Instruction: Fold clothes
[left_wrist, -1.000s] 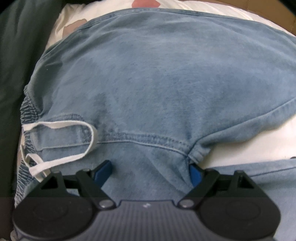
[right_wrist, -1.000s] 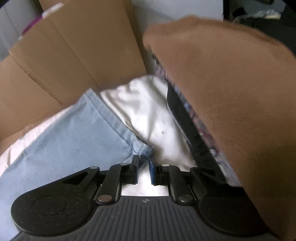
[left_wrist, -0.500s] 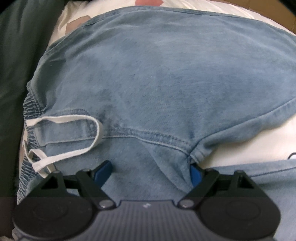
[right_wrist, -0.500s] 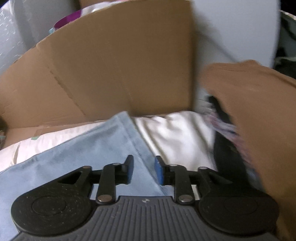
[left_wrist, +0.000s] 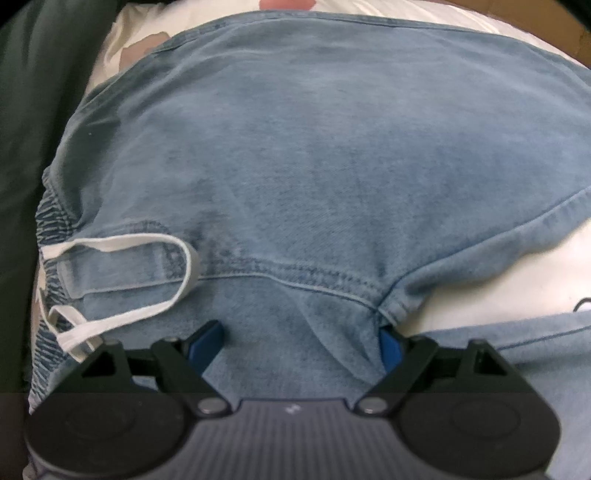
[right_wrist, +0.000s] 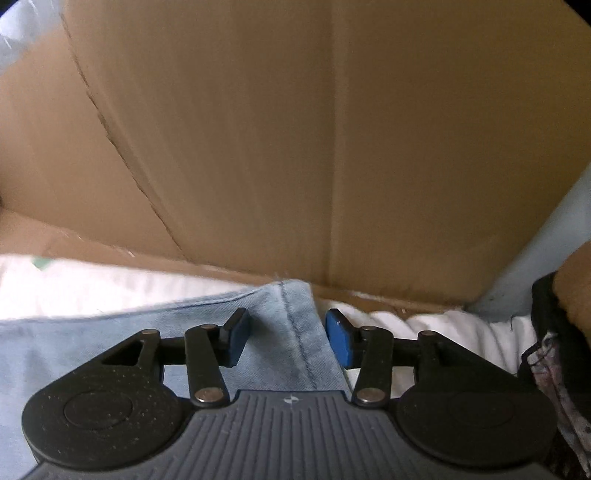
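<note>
The left tool (left_wrist: 295, 341) points steeply down over a pair of blue denim shorts (left_wrist: 314, 166). Its jaws stand wide apart, and the denim near the crotch seam lies between the two blue pads (left_wrist: 205, 341) without being pinched; the right-hand pad sits just beside the bunched end of that seam. The shorts lie spread on a white sheet (left_wrist: 498, 288) with reddish patches. Their gathered waistband (left_wrist: 51, 221) is at the left, and a white drawstring (left_wrist: 155, 280) loops out of it and lies across the denim. A dark green cloth (left_wrist: 33, 110) runs along the left edge of the view. A strip of brown cardboard (left_wrist: 546, 44) shows at the upper right.

The right tool (right_wrist: 286, 334) has just been opening, and its jaws now stand partly apart. A hemmed corner of the shorts (right_wrist: 291, 325) lies flat on the sheet (right_wrist: 424, 325) between the pads (right_wrist: 338, 341), and neither pad presses on it. The pale denim runs off to the left under the tool. Behind the corner stands a cardboard wall (right_wrist: 258, 129), creased and folded, filling most of the view. At the far right lie a brown garment (right_wrist: 572, 291) and, under it, dark patterned cloth (right_wrist: 546, 362), both apart from the shorts. A grey surface (right_wrist: 532, 266) rises between the cardboard and the brown garment.
</note>
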